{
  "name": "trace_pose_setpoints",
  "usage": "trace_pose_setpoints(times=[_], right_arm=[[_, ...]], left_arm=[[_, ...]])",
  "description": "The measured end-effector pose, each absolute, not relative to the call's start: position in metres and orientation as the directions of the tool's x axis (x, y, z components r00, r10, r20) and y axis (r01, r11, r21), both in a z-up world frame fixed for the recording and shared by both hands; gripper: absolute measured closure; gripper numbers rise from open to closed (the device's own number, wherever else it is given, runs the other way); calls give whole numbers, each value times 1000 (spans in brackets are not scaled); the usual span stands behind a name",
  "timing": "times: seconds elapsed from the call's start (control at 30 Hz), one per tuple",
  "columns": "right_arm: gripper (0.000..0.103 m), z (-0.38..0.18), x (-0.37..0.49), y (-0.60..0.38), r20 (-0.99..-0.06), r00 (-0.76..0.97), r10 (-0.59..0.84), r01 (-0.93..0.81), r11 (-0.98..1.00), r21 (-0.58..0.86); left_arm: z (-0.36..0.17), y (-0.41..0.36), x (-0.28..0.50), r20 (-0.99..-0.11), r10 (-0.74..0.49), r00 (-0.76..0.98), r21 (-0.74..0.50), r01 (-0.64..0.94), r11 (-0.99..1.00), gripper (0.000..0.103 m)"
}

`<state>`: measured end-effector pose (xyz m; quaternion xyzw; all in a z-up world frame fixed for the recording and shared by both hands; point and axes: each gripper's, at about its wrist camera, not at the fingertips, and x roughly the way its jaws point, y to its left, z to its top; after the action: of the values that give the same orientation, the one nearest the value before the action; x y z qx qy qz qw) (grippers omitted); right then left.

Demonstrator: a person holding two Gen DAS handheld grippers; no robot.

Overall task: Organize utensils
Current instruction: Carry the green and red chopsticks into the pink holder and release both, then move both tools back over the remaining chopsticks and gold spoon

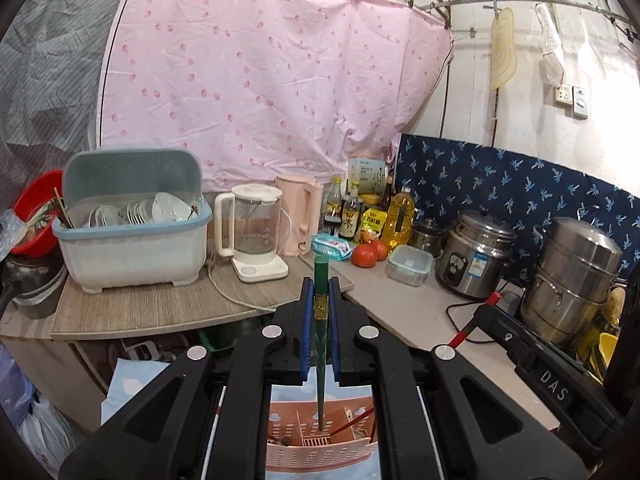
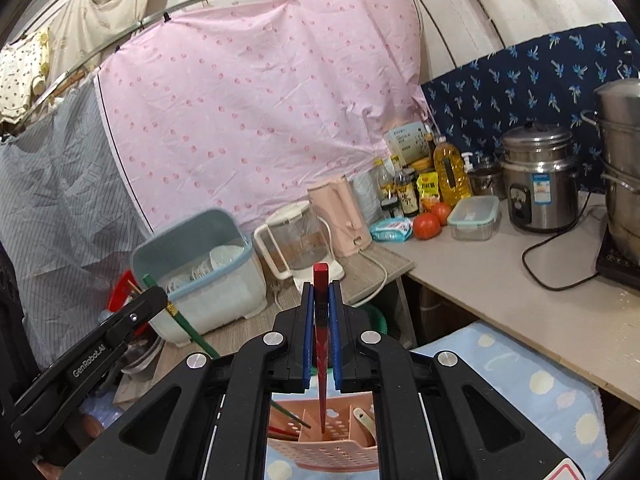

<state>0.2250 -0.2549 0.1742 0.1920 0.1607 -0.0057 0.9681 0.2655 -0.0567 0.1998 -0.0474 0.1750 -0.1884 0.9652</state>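
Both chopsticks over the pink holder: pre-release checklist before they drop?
1. Left gripper shut on green chopstick: ok.
2. Right gripper shut on red chopstick: ok.
3. Green tip points down into the holder: ok.
4. Red tip points down into a holder compartment: ok, though whether it touches the bottom: cannot tell.
5. Both tips in the same compartment: cannot tell; dividers and gripper bodies hide much of the holder.
6. Holder steady on the blue cloth: cannot tell, only part of it shows.
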Motion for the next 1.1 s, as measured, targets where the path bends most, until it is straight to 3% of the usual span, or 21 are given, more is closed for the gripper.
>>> trace_pose_setpoints(times=[0.43, 0.53, 0.6, 0.63, 0.73, 1.1], right_arm=[[94, 132, 244, -248, -405, 913, 52, 102, 931, 349], [86, 132, 238, -249, -398, 917, 36, 115, 930, 349], [77, 134, 233, -249, -392, 919, 30, 117, 931, 345], [75, 135, 229, -248, -390, 920, 28, 117, 932, 343], [70, 138, 216, -246, -382, 924, 28, 110, 935, 336], [69, 139, 150, -229, -382, 922, 68, 74, 936, 345]], left_arm=[[168, -58, 281, -382, -360, 851, -154, 326, 933, 95], [168, -59, 277, -378, -344, 859, -136, 316, 939, 94], [169, -59, 274, -379, -336, 862, -127, 311, 942, 87], [170, -59, 272, -379, -333, 864, -125, 308, 943, 79], [173, -57, 260, -368, -327, 870, -121, 304, 945, 66], [174, -54, 200, -400, -318, 859, -70, 317, 946, 61]])
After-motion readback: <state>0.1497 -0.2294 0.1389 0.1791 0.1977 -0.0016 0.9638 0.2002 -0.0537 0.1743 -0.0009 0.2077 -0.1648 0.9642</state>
